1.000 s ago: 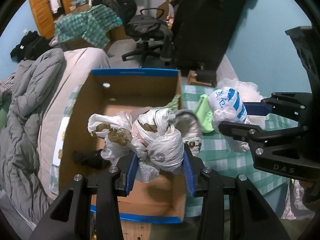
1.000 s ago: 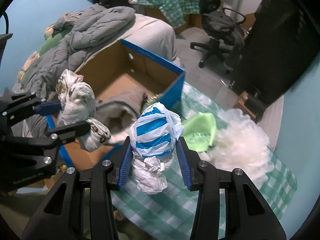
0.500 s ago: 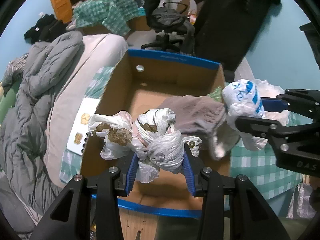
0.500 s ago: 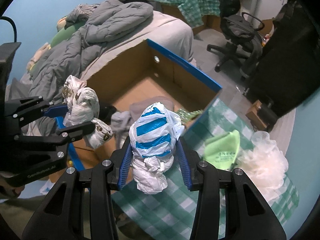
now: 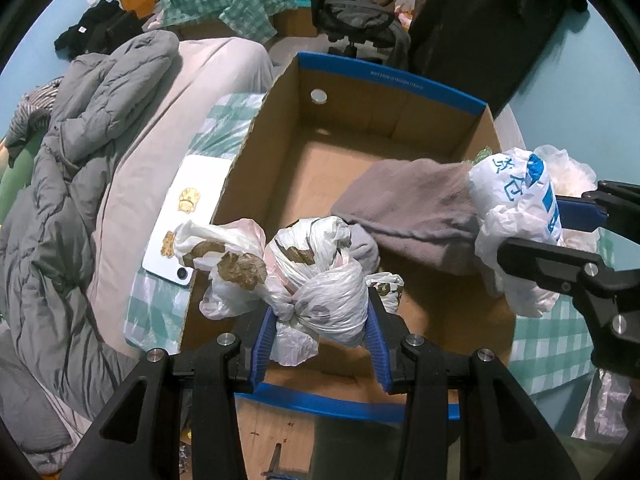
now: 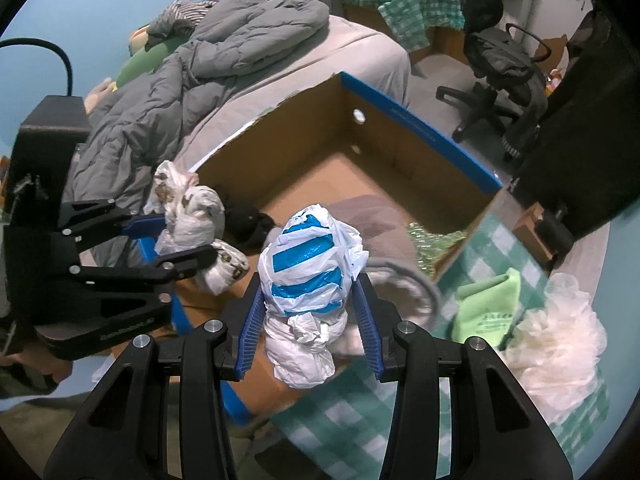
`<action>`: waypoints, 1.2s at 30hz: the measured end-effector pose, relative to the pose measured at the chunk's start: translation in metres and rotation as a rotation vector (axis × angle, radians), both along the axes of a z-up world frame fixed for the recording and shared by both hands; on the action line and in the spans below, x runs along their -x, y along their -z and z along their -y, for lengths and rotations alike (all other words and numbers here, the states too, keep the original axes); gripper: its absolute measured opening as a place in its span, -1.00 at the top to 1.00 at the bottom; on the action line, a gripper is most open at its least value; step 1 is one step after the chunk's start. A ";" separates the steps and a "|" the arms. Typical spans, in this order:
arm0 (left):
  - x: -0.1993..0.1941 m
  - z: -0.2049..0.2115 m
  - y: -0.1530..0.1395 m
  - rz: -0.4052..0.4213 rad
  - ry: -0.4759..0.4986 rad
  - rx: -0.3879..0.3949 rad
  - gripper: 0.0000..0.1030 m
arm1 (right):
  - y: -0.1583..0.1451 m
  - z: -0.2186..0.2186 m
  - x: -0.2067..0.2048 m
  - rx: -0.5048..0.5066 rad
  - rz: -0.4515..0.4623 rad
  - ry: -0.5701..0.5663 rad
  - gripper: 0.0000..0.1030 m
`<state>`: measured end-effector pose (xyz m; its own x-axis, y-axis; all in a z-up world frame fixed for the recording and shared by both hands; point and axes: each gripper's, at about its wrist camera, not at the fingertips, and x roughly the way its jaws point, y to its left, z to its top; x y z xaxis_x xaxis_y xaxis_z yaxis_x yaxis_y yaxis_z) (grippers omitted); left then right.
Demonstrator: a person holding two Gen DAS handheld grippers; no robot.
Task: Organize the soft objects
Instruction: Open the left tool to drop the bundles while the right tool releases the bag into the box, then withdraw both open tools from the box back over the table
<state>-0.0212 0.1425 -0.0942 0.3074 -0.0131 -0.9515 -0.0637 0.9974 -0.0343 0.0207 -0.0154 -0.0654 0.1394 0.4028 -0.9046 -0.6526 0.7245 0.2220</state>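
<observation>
Both bundles have moved in over the box (image 5: 384, 92). Your left gripper (image 5: 320, 328) clamps the knotted white bag (image 5: 320, 292), your right gripper (image 6: 308, 316) the blue-striped bag (image 6: 308, 256). Grey cloth (image 5: 416, 208) is already inside; the green cloth (image 6: 488, 308) and white fluff (image 6: 560, 332) remain outside.

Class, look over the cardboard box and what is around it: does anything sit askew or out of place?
Yes. The grey cloth hangs over the box wall, half in and half out. A phone lies beside the box on the checked cloth.
</observation>
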 end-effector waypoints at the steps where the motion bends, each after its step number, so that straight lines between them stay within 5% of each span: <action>1: 0.000 0.000 0.002 -0.005 0.004 -0.002 0.17 | 0.002 -0.002 0.000 -0.003 -0.008 0.000 0.17; 8: 0.000 -0.002 0.007 -0.026 0.015 -0.018 0.02 | 0.016 -0.017 0.005 0.004 -0.049 -0.001 0.12; 16: 0.003 -0.004 0.007 -0.035 0.031 -0.081 -0.39 | 0.013 -0.014 0.009 0.026 -0.019 0.038 -0.43; 36: 0.002 0.016 -0.030 0.035 0.038 -0.036 -0.48 | -0.008 0.068 0.005 0.057 0.038 0.189 -0.45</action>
